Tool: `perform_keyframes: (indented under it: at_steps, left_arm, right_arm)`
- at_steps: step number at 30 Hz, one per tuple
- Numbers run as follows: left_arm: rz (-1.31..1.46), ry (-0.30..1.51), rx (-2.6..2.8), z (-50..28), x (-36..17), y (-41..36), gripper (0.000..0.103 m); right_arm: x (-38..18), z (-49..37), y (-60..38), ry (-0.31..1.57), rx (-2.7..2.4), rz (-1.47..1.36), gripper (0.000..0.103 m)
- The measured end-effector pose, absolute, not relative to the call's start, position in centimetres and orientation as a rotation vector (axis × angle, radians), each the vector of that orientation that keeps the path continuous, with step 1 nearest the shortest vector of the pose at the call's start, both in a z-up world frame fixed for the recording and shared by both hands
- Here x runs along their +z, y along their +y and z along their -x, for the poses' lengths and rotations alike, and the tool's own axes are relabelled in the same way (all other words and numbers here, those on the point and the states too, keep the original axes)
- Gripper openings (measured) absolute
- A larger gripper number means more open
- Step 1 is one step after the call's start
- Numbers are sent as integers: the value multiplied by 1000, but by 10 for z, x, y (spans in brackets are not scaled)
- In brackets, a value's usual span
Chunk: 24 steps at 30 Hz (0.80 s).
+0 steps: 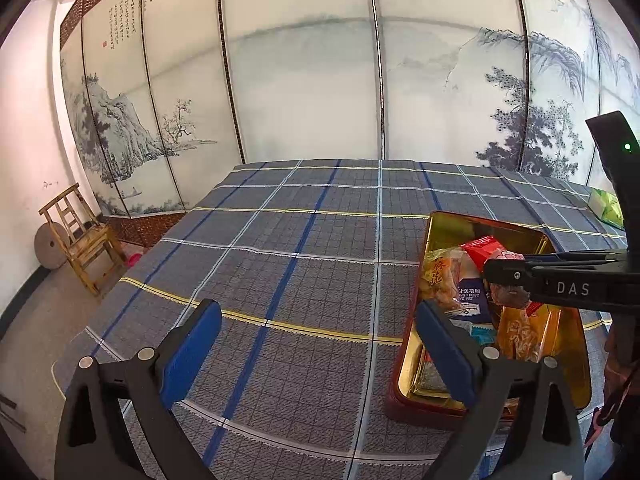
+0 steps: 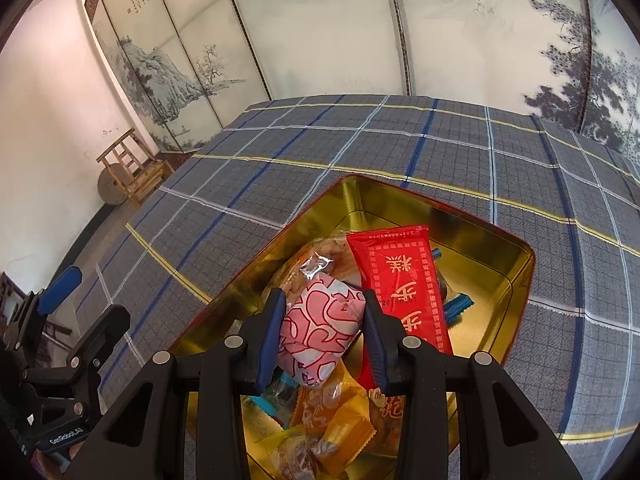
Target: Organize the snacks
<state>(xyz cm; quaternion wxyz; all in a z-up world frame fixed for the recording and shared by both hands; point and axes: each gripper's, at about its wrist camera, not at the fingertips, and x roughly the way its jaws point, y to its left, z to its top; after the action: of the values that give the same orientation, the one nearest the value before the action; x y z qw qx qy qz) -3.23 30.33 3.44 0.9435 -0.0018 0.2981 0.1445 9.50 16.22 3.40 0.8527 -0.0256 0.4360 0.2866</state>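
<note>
Snack tin on the checked cloth, one tool empty and one gripping a packet.

On the left, the left tool [image 1: 316, 354] hangs with its blue rubber pads spread wide and nothing between them, above the grey woven plaid cloth [image 1: 280, 264] covering the worktop. To its right sits the rectangular tin [image 2: 516, 264], shiny gold inside with a red rim, holding crinkly wrapped snacks: a glossy flat red packet [image 2: 400, 280], orange packets [image 2: 340, 416] and a blue-wrapped piece [image 2: 458, 306]. Over the tin the right tool [image 2: 322, 326] is clamped narrowly on a soft pink-and-white swirl-patterned packet [image 2: 320, 320], held above the other snacks.
</note>
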Motion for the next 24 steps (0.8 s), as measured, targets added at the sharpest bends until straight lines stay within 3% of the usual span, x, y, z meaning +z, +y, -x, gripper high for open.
perform_keyframes:
  at_steps: [24]
  left_arm:
    - [-3,589,252,28,29,306,99]
  right_arm:
    - [28,-102,173,885,575,53,39]
